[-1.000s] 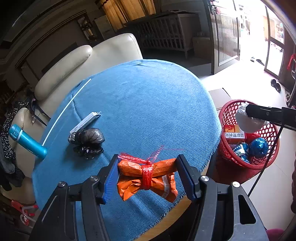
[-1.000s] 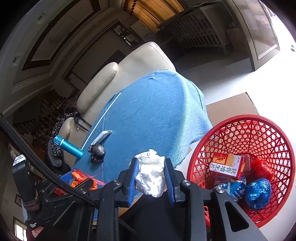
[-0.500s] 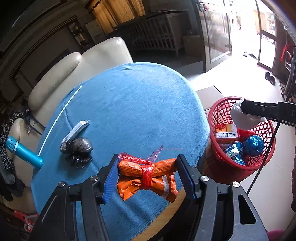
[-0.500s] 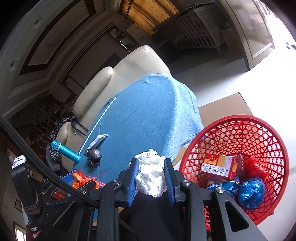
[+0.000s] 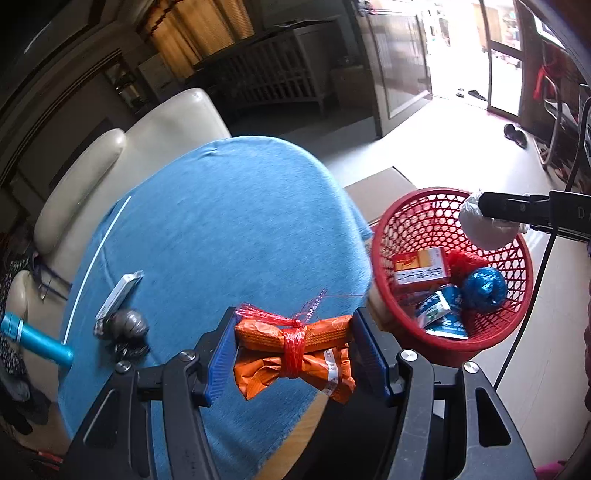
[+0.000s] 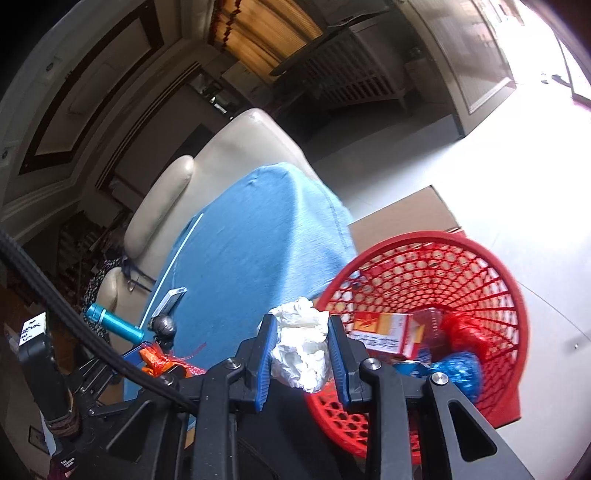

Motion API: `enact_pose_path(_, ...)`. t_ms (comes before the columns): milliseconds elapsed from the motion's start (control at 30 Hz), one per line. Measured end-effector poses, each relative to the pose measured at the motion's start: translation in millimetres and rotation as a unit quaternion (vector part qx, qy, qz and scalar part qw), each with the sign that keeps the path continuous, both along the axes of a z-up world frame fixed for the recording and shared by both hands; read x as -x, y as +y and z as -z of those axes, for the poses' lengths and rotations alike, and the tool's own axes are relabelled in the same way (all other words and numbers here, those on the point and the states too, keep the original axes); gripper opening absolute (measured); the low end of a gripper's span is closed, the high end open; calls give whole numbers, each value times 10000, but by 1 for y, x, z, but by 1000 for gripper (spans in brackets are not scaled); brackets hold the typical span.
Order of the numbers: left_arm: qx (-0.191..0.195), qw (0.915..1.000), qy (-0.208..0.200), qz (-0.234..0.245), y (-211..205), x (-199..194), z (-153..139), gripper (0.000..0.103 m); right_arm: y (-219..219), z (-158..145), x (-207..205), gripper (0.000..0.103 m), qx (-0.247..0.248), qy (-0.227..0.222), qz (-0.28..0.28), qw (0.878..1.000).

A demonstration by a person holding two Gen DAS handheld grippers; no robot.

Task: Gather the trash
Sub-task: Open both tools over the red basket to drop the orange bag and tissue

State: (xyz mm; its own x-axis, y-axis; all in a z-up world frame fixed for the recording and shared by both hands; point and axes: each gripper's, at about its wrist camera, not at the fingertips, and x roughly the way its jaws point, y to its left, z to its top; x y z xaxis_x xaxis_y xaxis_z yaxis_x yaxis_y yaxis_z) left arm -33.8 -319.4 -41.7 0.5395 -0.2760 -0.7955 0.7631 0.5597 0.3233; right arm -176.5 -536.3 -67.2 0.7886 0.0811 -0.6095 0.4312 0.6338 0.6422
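Your right gripper clamps crumpled tissue above the part-filled red basket; your left gripper clamps an orange wrapper; a black bag awaits.

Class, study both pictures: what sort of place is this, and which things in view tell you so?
Most likely a home living room: a cream sofa behind a table with a blue cloth, curtains, and slippers by the doorway.

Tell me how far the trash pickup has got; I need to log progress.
Done: a box, blue wrappers and red netting lie in the red basket. In hand: the left gripper holds an orange packet, and the right gripper holds a white tissue wad. Left: the dark crumpled bag on the table.
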Motion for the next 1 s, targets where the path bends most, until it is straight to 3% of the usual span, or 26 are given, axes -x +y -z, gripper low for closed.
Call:
enact_pose_path(267, 48, 9994, 29, 342, -35, 4, 0, 64, -28, 1, 27, 30, 48, 45, 487, 9988)
enact_pose_path(567, 373, 9962, 527, 583, -64, 5, 0, 65, -48, -5, 44, 33, 153, 177, 835, 9962)
enact_pose_path(667, 443, 9950, 589, 668, -64, 10, 1, 70, -52, 0, 46, 41, 44, 226, 886, 9958)
enact_pose_path(700, 491, 9945, 594, 711, -64, 12, 0, 70, -52, 1, 46, 55, 11, 229, 908, 9956)
enact_pose_path(733, 519, 9941, 599, 738, -63, 12, -1, 70, -51, 1, 48, 61, 9, 209, 938, 9954)
enact_pose_path(1000, 591, 9950, 452, 664, -52, 12, -9, 71, -45, -4, 42, 62, 150, 153, 876, 9959)
